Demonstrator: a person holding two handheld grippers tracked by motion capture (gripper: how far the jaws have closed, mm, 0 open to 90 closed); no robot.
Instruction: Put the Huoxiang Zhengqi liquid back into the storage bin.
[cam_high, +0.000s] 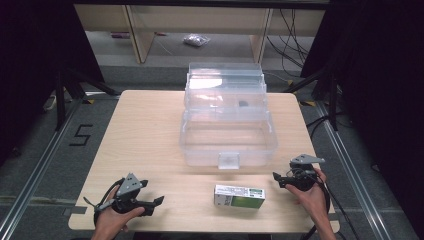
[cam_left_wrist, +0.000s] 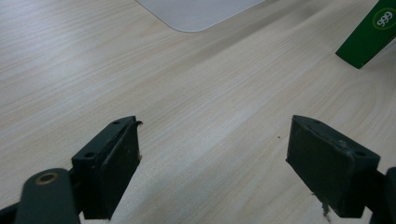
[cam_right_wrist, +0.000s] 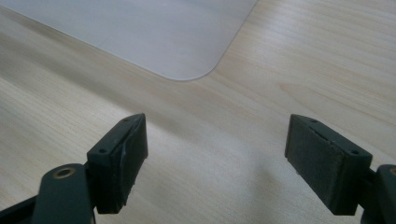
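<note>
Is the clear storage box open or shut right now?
Open: the clear box has its lid swung up behind, interior exposed; the green-and-white carton lies outside.

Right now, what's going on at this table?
A person holds a pair of tongs in each hand near the table's front edge. The left tongs and the right tongs are both open and empty. A green and white box lies untouched between them. Behind it stands an open clear plastic case.
</note>
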